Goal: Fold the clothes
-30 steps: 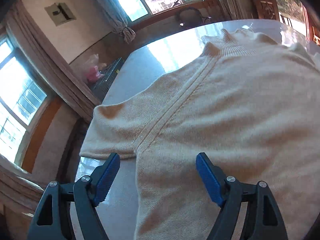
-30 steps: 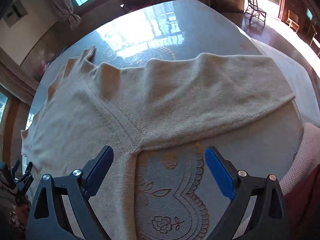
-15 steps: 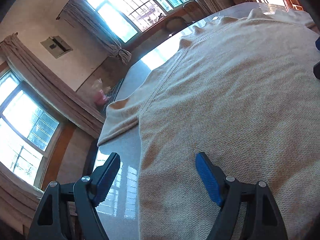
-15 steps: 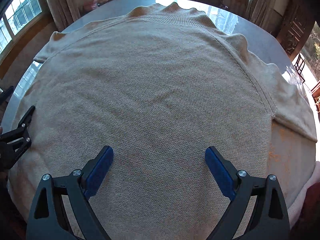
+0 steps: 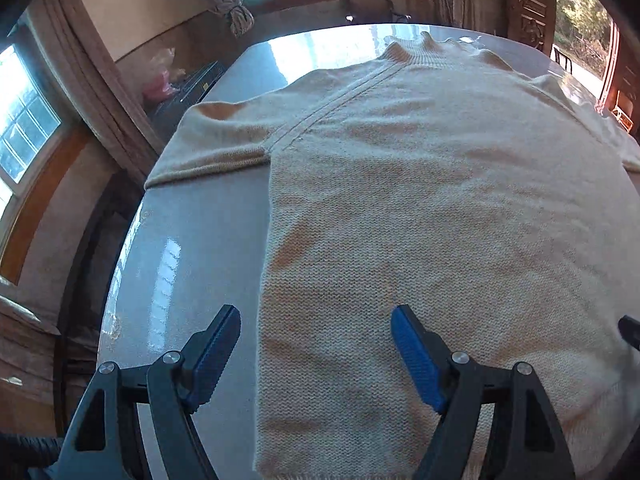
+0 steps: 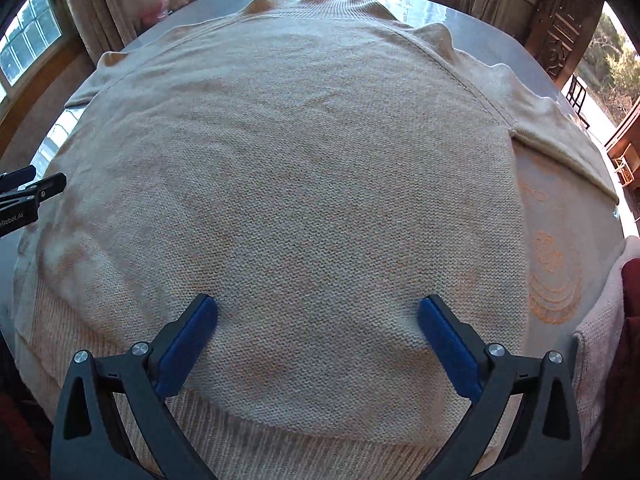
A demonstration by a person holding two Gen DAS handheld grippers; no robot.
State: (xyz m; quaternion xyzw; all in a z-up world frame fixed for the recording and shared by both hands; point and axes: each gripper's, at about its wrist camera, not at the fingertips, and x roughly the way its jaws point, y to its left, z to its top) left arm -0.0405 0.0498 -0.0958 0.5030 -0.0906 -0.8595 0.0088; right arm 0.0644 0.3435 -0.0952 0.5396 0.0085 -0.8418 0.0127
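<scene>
Presently, the cream knitted sweater is being kept spread flat on the glossy grey table for folding, with the left claw and right claw being held wide and empty above its hem.

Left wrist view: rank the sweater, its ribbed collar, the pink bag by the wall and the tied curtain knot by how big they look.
1. Sweater, by far the largest.
2. Ribbed collar.
3. Pink bag and curtain knot: similar in apparent size, and both far from the camera, so I won't rank them.
</scene>
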